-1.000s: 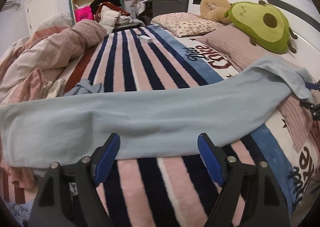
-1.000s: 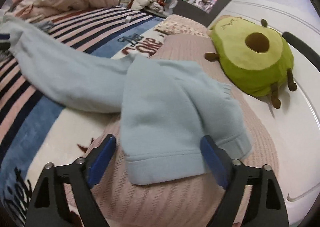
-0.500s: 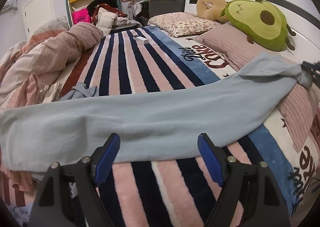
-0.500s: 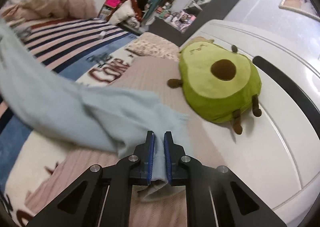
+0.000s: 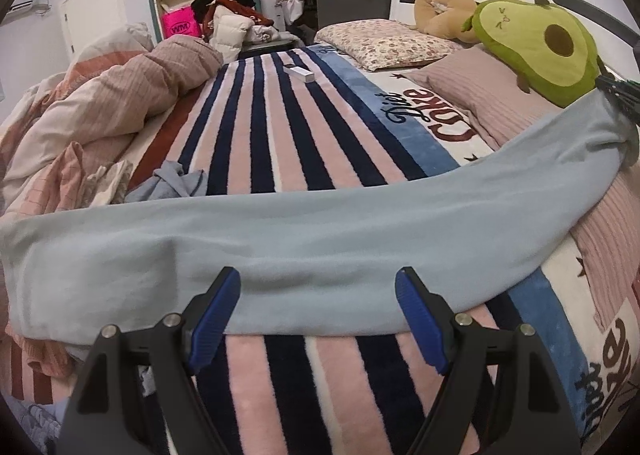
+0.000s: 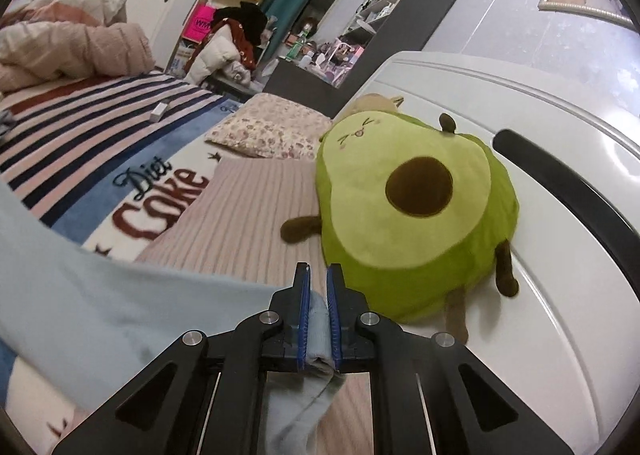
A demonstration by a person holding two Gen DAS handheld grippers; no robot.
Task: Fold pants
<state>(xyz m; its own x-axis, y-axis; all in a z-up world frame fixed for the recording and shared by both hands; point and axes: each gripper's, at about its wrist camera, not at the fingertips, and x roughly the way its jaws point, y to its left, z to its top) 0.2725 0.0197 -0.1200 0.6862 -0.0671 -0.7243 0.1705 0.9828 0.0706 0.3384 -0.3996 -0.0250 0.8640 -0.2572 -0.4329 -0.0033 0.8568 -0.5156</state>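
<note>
Right gripper [image 6: 318,287] is pointing slightly downward, jaws clamping a bunched end of the light-blue pants [image 5: 304,243], which are stretching across the striped blanket [image 5: 280,143]. Left gripper [image 5: 318,295] is hovering wide open at the pants' near edge, gripping nothing. Only the right wrist view is showing the pinch; avocado plush [image 6: 416,211] is sitting close ahead.

Both wrist cameras look low across the bed, sharing the avocado plush [image 5: 540,51] and striped blanket [image 6: 80,143].
</note>
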